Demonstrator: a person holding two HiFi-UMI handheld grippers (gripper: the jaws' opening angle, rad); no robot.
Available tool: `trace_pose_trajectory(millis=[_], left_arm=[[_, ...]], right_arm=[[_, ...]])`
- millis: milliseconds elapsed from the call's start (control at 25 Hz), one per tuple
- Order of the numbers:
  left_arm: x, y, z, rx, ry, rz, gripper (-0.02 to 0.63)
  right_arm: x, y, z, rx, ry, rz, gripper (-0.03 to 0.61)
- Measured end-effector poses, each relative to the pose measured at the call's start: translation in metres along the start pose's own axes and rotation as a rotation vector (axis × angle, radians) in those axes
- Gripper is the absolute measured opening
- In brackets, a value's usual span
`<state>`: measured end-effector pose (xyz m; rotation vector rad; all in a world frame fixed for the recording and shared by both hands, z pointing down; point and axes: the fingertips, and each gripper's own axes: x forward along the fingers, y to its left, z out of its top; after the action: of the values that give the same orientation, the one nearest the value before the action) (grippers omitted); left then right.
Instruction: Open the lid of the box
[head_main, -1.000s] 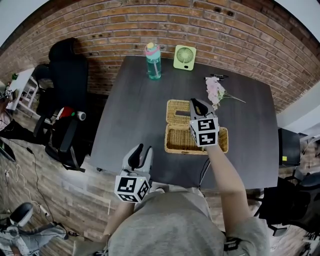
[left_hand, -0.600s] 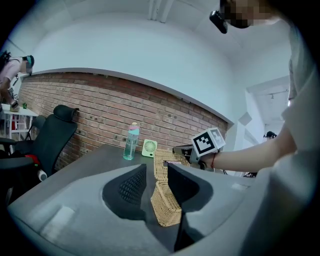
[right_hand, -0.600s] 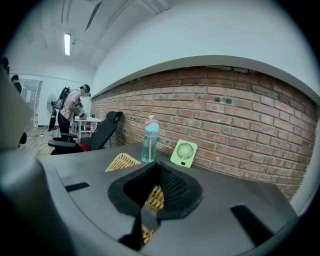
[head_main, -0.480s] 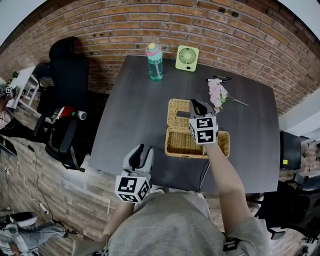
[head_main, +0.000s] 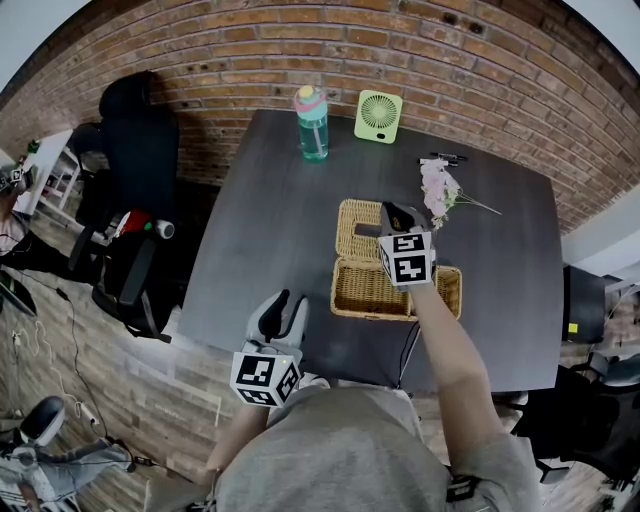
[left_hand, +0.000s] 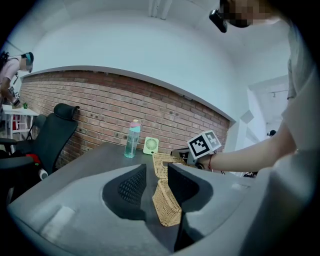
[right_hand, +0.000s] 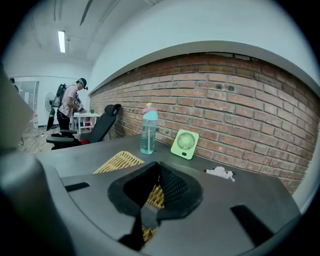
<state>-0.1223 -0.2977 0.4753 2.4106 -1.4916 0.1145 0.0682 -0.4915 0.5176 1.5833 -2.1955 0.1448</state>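
A wicker box stands on the dark table, its lid swung back and lying flat on the far side. My right gripper is over the lid's right edge. In the right gripper view its jaws meet on a grey tab of the lid, with wicker showing behind them. My left gripper hangs open and holds nothing at the table's near edge. The left gripper view looks between its jaws at the box and the lid.
A teal water bottle and a green desk fan stand at the table's far edge. Pink flowers and a pen lie at the far right. A black office chair is left of the table. A person stands far off.
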Motion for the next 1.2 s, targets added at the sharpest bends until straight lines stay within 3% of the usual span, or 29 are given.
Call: trace_pose_trajectory(millis=[880,1000,1200], left_arm=[[0.003,0.001,-0.002,0.001,0.003,0.001,0.137],[-0.001,0.001,-0.001,0.002,0.002,-0.004,0.137],[-0.011,-0.005,0.0,0.005,-0.005,-0.016,0.137]], right_arm=[[0.019,0.001,-0.016,-0.009,0.065,-0.005,0.026],[0.014,0.003,-0.011,0.002,0.055,0.004,0.076],[-0.006,0.008,0.001,-0.002,0.023,0.005,0.092]])
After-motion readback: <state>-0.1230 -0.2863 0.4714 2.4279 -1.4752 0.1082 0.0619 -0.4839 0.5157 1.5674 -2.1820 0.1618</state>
